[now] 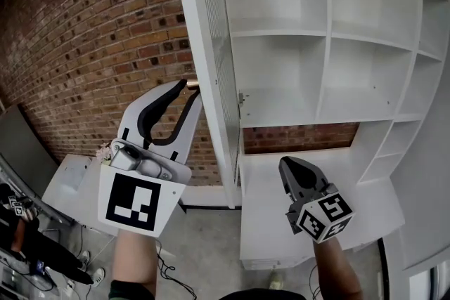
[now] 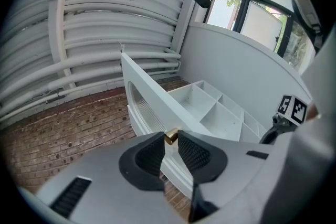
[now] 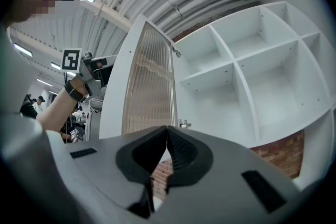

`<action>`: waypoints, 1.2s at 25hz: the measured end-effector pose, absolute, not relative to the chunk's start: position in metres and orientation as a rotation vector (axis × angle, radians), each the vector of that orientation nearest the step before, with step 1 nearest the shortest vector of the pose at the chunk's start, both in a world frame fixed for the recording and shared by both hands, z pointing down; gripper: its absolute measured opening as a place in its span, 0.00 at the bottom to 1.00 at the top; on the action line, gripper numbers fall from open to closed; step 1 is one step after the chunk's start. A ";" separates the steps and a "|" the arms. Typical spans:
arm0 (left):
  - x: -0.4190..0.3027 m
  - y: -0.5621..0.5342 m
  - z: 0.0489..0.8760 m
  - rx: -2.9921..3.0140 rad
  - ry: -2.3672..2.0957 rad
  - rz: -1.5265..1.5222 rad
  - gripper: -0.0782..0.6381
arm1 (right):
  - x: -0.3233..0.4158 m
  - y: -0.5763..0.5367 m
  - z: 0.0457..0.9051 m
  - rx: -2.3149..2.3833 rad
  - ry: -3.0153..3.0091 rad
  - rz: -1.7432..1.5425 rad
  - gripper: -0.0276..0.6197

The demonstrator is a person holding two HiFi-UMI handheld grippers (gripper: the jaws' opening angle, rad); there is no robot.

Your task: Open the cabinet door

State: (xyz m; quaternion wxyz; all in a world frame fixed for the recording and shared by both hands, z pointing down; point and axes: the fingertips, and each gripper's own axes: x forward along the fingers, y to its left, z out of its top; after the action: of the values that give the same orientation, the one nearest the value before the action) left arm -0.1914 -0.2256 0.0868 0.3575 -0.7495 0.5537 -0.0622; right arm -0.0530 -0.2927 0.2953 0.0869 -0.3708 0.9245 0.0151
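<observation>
Knob (image 2: 171, 137) at the door (image 1: 211, 46) edge, pinched in my left gripper (image 1: 188, 86); I should pull along the hinge arc, wrist following. Right gripper (image 1: 294, 175) closed, empty.

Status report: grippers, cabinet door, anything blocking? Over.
Left gripper shut on brass knob. Right gripper shut, empty, off the cabinet. Cabinet door stands wide open, shelves exposed. Nothing seen blocking.

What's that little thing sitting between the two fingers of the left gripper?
A small brass knob on the white cabinet door. The left gripper's fingers are pinched on it, as the left gripper view shows best.
</observation>
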 end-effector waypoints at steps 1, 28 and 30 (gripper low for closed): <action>-0.193 -0.226 0.086 -1.930 1.430 -0.160 0.22 | -0.054 -0.292 0.295 -1.103 2.757 0.045 0.05; -0.160 -0.188 0.147 -2.136 1.424 -0.018 0.15 | -0.024 -0.256 0.308 -1.225 2.719 0.074 0.05; -0.148 -0.185 0.160 -2.189 1.404 -0.009 0.14 | -0.018 -0.252 0.309 -1.243 2.716 0.082 0.05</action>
State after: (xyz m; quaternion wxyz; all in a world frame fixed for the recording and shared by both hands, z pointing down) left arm -0.1484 -0.1853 0.1598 0.2672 -0.8112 0.5202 -0.0033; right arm -0.0185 -0.2524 0.3094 0.0766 -0.4147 0.9063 0.0275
